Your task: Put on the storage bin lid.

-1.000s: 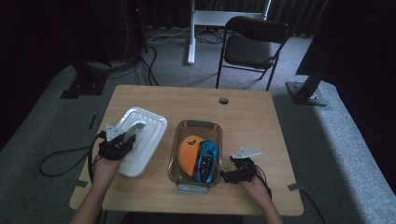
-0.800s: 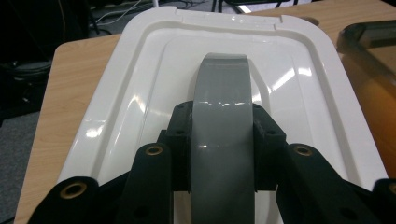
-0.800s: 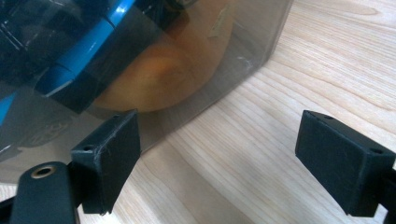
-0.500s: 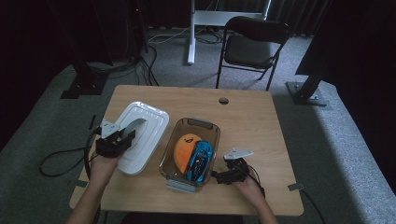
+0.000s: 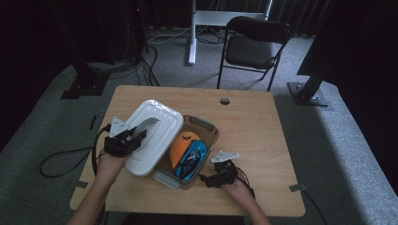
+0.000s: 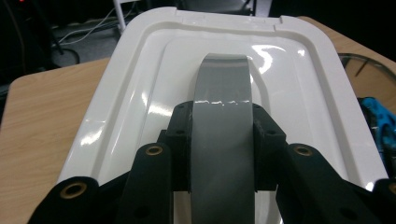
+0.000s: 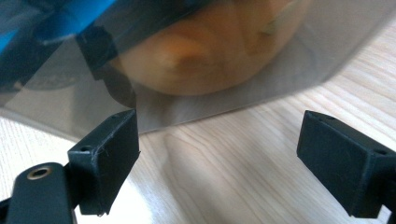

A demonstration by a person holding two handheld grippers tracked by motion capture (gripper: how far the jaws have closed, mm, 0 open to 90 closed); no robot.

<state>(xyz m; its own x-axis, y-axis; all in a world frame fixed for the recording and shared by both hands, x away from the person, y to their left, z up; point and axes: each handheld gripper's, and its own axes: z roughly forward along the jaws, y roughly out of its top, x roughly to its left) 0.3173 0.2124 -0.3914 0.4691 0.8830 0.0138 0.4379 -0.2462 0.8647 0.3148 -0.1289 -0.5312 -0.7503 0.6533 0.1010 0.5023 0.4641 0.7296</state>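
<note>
Over table (image 5: 263, 117), left gripper (image 5: 133, 137) clamps tilted lid's (image 5: 157, 126) handle (image 6: 223, 121).

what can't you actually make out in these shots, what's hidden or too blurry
- High view: the lid covers the near-left part of the clear bin, so what lies beneath is hidden.
- High view: the orange thing and blue thing are too small to identify.
- Left gripper view: the left gripper hides the near end of the grey handle.
- Right gripper view: the bin wall blurs the contents; the right gripper stands open beside it.
</note>
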